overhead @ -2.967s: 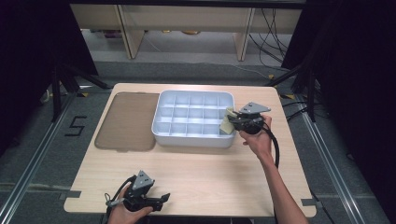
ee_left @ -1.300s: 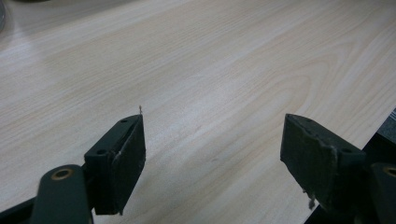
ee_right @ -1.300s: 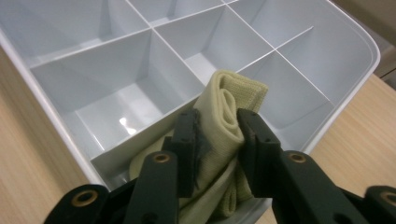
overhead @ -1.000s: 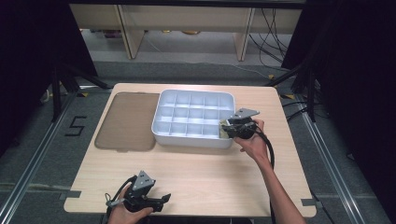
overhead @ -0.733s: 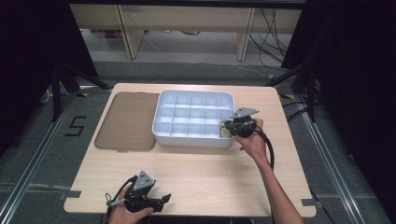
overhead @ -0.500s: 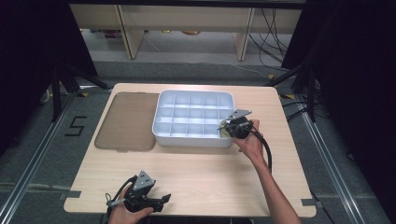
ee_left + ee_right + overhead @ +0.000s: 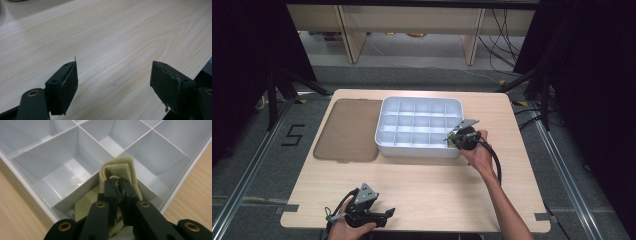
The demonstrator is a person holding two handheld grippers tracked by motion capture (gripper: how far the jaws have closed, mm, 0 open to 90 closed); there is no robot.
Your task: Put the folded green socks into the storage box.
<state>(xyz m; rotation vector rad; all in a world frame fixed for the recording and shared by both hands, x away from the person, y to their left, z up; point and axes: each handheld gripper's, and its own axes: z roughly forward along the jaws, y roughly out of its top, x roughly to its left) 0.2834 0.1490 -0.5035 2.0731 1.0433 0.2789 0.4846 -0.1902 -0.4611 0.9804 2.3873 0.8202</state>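
The cloth, a small beige folded piece, sat in the near right corner compartment of the white tray, bunched upright with its fold leaning on the divider walls. The right tongs had just been closing and were now clamped on it, both pads pinching the fold from above, so the cloth lay straight ahead of and under that hand, its long side running up out of the cell rather than across it. In the high view the right tongs hung over that same corner, by far the nearer pair.

Room was tight down there: divider walls on two sides, the tray's outer rim on the other two, so I judged the only free way was straight up. The other compartments looked empty.

Left of the tray a brown lid lay flat, just beside it. The left tongs waited well apart at the near edge of the bench, jaws wide apart over bare wood, holding nothing.
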